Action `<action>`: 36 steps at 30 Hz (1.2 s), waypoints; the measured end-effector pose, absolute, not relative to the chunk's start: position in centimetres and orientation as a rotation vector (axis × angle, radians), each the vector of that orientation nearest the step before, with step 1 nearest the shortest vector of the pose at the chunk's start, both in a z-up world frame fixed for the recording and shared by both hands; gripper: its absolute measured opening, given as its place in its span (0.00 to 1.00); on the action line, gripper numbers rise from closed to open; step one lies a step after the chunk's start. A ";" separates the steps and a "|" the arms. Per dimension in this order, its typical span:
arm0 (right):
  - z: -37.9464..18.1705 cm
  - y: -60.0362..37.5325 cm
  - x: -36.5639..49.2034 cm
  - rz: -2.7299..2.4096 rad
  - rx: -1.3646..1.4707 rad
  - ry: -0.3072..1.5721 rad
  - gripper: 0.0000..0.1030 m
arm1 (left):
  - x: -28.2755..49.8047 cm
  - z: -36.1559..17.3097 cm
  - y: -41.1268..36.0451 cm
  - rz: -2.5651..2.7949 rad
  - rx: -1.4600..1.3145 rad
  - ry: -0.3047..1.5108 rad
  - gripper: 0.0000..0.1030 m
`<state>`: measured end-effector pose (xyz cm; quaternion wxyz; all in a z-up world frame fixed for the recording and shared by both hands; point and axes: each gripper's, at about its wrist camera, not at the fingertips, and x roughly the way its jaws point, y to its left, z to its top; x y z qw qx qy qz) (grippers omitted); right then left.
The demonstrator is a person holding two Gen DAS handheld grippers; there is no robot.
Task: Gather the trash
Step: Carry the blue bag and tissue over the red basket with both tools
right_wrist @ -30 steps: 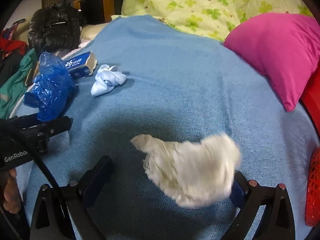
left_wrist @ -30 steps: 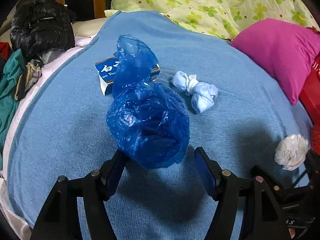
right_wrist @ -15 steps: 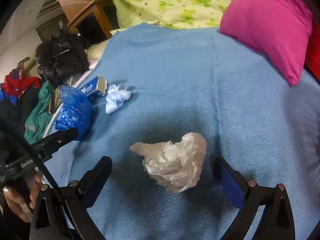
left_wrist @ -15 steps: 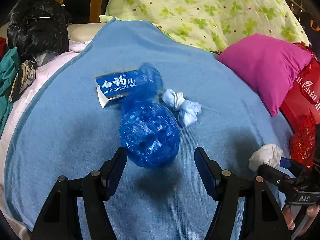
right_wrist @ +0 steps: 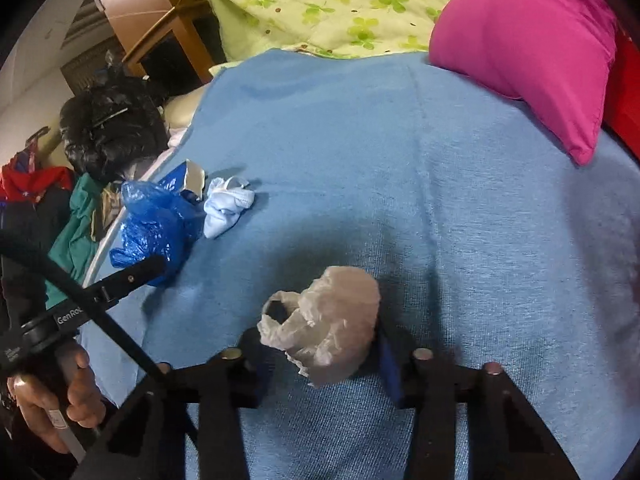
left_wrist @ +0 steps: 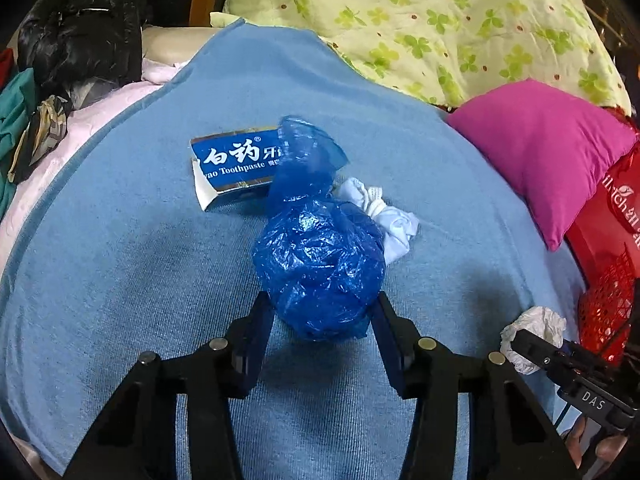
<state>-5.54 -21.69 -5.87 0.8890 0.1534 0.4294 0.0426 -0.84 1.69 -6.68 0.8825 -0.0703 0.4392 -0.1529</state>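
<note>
A: Both jaws have just been closing. The left gripper (left_wrist: 320,312) clamps the blue plastic bag (left_wrist: 320,264) at frame centre; the right gripper (right_wrist: 320,354) pinches the white crumpled bag (right_wrist: 324,320) low centre.

B: Risk: slick, thin film could slip free when lifted.

Home bedroom. Bed (left_wrist: 120,280) under blue blanket, clover-print quilt (left_wrist: 440,20), pink pillow (left_wrist: 540,152), clothes heap (right_wrist: 80,184) beside bed, wooden furniture (right_wrist: 168,28) behind, toothpaste box (left_wrist: 232,164) on bed.
</note>
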 end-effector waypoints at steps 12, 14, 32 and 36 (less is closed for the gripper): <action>-0.4 -25.3 -9.5 0.083 0.372 0.707 0.40 | -4.4 -4.1 0.1 -0.324 -0.015 0.742 0.46; 0.6 -26.4 -10.3 0.073 0.390 0.672 0.40 | -5.3 -3.5 -0.7 -0.321 0.028 0.716 0.46; 6.9 -40.1 -21.5 -0.146 0.569 0.356 0.40 | -12.8 5.0 -14.6 -0.686 0.130 0.591 0.46; 6.7 -43.8 -23.7 -0.191 0.644 0.316 0.42 | -14.4 6.9 -18.9 -0.782 0.169 0.566 0.47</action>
